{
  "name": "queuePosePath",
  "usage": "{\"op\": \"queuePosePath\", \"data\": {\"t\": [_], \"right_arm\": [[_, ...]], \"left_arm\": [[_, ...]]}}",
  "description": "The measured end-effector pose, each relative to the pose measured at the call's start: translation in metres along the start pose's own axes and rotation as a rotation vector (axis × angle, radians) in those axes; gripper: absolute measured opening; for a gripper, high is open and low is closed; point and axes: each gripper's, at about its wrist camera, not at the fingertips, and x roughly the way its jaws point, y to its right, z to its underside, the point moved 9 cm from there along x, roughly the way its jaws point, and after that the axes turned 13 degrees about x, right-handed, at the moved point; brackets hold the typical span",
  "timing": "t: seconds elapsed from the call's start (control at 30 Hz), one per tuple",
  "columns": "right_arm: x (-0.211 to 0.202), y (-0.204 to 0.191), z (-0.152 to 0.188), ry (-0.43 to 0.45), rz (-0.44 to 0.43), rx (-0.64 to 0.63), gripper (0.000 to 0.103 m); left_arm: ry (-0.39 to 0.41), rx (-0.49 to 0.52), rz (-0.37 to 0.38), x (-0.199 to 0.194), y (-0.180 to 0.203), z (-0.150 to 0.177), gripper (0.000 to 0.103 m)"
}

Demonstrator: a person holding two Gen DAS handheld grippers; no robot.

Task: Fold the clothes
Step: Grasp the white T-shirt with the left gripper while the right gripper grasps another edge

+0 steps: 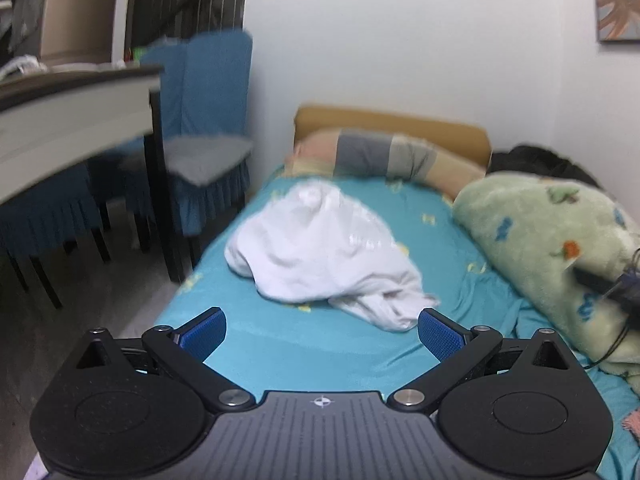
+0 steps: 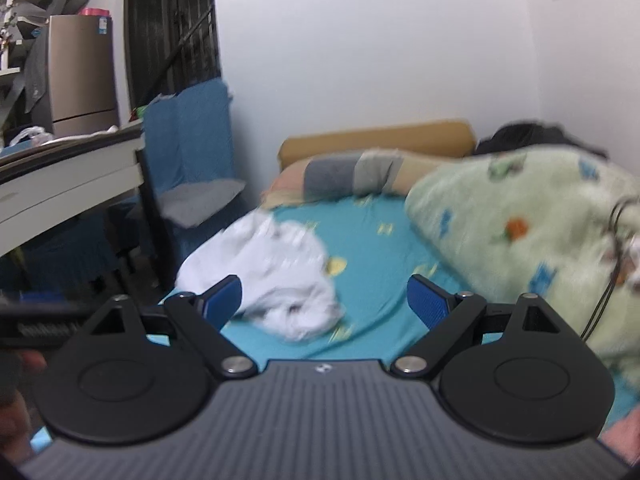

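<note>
Ideally, left gripper (image 1: 322, 330) and right gripper (image 2: 324, 298), both wide open and empty, pinch opposite edges of the crumpled white cotton garment (image 1: 320, 248) on the teal bedsheet (image 1: 432, 216) to spread it flat.

A small bedroom with white walls and a bed along the far corner.

The bed (image 1: 360, 344) wears a teal sheet, with a tan headboard (image 1: 392, 124) and a striped pillow (image 1: 380, 156) at its far edge, a pale green blanket (image 1: 540, 232) bunched along its right edge. Left of it stand blue-covered chairs (image 1: 208, 92) and a white table (image 1: 68, 120); a framed picture (image 1: 618, 0) hangs upper right.
</note>
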Motion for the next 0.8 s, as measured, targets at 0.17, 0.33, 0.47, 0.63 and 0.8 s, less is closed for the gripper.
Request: {"op": "queuePosePath", "data": {"t": [0.17,0.33,0.47,0.63,0.8], "right_arm": [[0.005,0.002,-0.040,0.135,-0.024,0.051,0.091],[0.058,0.020,-0.005,0.051,0.012,0.015,0.091],[0.095,0.036,0.041,-0.097,0.032,0.038,0.091],[0.125,0.029,0.071,-0.120,0.026,0.004,0.091],[0.151,0.038,0.091,-0.166,0.052,0.020,0.091]], "left_arm": [[-0.191,0.024,-0.019,0.080,-0.010,0.008,0.099],[-0.232,0.160,-0.027,0.159,-0.005,0.014,0.097],[-0.180,0.309,-0.019,0.205,0.010,0.014,0.094],[-0.068,0.495,-0.089,0.253,0.023,0.010,0.078],[0.041,0.579,-0.010,0.248,0.030,0.002,0.018]]}}
